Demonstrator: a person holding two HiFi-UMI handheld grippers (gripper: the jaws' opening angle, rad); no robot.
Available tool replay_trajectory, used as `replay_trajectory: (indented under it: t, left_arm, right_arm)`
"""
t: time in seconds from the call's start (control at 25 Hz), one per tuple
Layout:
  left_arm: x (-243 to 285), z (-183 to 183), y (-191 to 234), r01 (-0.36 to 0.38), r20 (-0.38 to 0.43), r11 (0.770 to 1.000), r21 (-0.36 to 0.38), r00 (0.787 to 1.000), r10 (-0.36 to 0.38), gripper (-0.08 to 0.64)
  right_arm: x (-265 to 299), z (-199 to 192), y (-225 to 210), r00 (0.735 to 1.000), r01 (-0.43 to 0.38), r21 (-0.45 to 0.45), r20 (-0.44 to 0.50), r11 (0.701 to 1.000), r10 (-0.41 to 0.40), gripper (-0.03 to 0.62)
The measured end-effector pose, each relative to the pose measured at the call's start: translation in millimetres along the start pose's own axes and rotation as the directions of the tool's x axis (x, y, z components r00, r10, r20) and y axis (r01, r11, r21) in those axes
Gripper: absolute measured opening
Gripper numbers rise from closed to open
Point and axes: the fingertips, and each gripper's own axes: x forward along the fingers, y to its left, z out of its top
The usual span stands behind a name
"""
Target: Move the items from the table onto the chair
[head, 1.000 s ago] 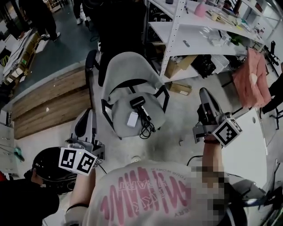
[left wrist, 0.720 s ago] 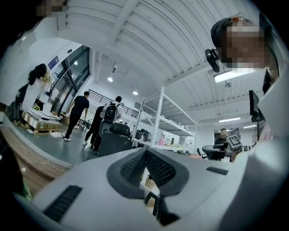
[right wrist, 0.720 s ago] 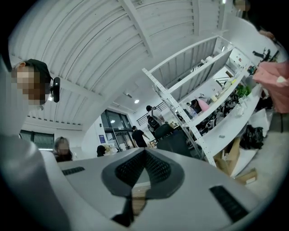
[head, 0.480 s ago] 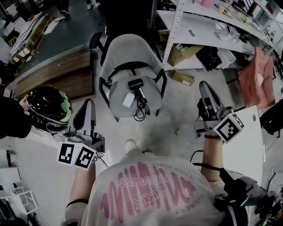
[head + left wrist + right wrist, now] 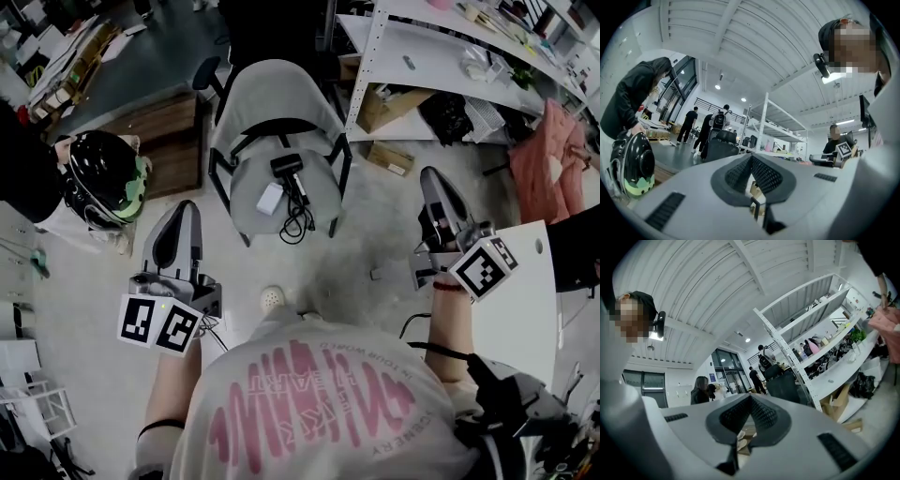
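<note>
A grey office chair (image 5: 275, 108) stands on the concrete floor ahead of me. On its seat lie a black handheld device (image 5: 288, 167), a small white box (image 5: 270, 198) and a black cable (image 5: 299, 221). My left gripper (image 5: 185, 207) hangs short of the chair to its left, shut and empty. My right gripper (image 5: 433, 174) is to the chair's right, also shut with nothing in it. In the left gripper view the left gripper (image 5: 751, 158) has its jaws closed together; in the right gripper view the right gripper (image 5: 750, 397) shows the same. The white table (image 5: 525, 314) is at my right.
A person in black holds a black and green helmet (image 5: 101, 178) at the left. White metal shelving (image 5: 441, 66) with cardboard boxes (image 5: 384, 103) beneath runs behind the chair at the right. A pink cloth (image 5: 551, 159) hangs at the far right. A wooden platform (image 5: 159, 141) lies left of the chair.
The chair now sits higher and smaller in the head view. The helmet has shifted from lower left to upper left. Both grippers stay shut and empty.
</note>
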Motion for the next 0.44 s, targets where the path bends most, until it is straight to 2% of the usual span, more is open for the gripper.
replay_trajectory:
  t: [0.44]
  left_arm:
    - [-6.5, 4.3, -8.6, -0.007, 0.017, 1.000, 0.014, 1.000, 0.007, 0.011]
  right_arm:
    - [-6.2, 1.6, 4.5, 1.000, -0.022, -0.024, 0.000, 0.999, 0.022, 0.012]
